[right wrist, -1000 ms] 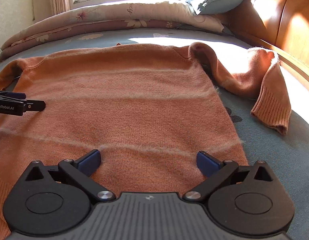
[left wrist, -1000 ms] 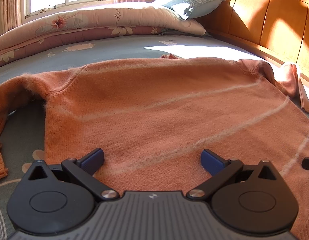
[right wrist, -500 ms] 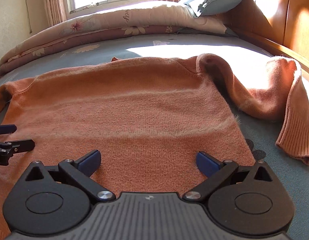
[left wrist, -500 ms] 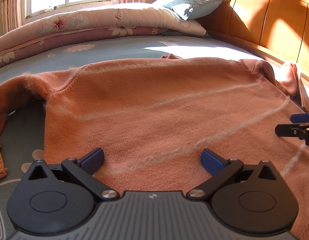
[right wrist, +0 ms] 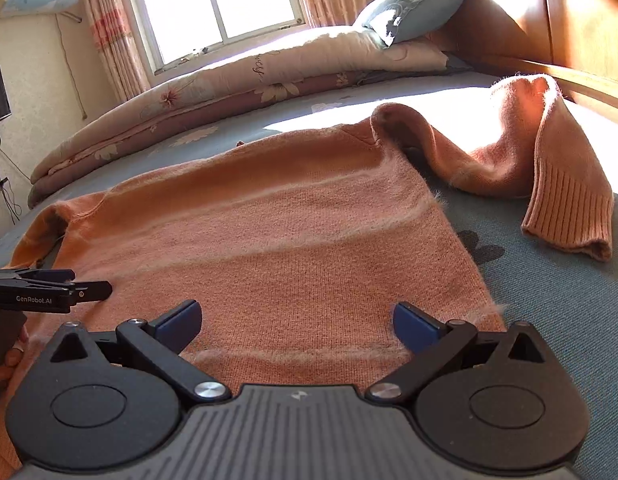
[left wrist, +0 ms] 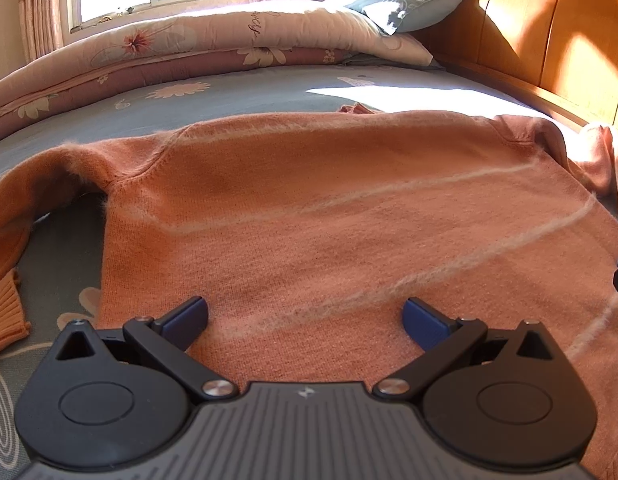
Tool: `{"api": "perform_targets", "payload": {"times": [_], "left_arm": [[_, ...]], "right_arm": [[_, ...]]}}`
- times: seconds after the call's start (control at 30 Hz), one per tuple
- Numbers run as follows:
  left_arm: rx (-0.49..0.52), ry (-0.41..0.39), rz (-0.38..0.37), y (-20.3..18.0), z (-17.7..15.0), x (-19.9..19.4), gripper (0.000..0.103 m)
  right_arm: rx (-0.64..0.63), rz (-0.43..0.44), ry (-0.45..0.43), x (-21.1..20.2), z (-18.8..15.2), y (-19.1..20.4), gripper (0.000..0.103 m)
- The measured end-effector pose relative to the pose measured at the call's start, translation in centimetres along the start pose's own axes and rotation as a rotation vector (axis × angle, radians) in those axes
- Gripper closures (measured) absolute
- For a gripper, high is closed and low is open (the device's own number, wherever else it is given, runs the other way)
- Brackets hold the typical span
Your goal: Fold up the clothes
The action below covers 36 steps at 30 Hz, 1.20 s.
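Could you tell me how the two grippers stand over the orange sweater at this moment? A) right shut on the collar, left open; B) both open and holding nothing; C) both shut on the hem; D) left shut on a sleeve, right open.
B: the left gripper and the right gripper both show their blue pads spread wide apart above the sweater, with no fabric between them.

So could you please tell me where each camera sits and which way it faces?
Left wrist: on the left gripper, low over the orange sweater, facing the folded quilt; own open fingers show.
Right wrist: on the right gripper, facing the window; own open fingers show.
Shared: sweater, quilt, blue pillow.
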<state>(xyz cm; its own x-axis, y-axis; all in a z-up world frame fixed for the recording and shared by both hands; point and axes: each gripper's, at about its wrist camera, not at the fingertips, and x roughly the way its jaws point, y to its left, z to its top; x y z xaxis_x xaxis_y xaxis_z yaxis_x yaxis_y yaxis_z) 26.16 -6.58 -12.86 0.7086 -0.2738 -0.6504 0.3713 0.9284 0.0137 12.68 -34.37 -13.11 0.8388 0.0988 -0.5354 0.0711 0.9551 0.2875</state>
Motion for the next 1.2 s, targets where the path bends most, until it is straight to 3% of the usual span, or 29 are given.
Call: {"api": "perform_targets", "payload": {"times": [0.33, 0.7, 0.87, 1.0, 1.2], "left_arm": [[-0.055, 0.019, 0.096, -1.6, -0.9, -1.9, 0.001], [-0.078, -0.019, 0.086, -1.4, -2.3, -2.4, 0.000], [-0.084, -0.026, 0.080, -1.2, -2.3, -2.4, 0.000], [-0.084, -0.028, 0.080, -1.2, -2.4, -2.5, 0.000], [-0.084, -0.030, 0.079, -1.2, -2.5, -2.5, 0.000]], "right_arm": [[0.049, 0.044, -0.022, -0.3, -0.1, -0.7, 0.000], [0.042, 0.028, -0.023, -0.5, -0.2, -0.3, 0.000], [0.045, 0.008, -0.033, -1.2, 1.3, 0.6, 0.000], [-0.045, -0.022, -0.056, 0.2, 3.5, 2.4, 0.000], [-0.148, -0.103, 0.052, 5.7, 3.4, 4.1, 0.000]]}}
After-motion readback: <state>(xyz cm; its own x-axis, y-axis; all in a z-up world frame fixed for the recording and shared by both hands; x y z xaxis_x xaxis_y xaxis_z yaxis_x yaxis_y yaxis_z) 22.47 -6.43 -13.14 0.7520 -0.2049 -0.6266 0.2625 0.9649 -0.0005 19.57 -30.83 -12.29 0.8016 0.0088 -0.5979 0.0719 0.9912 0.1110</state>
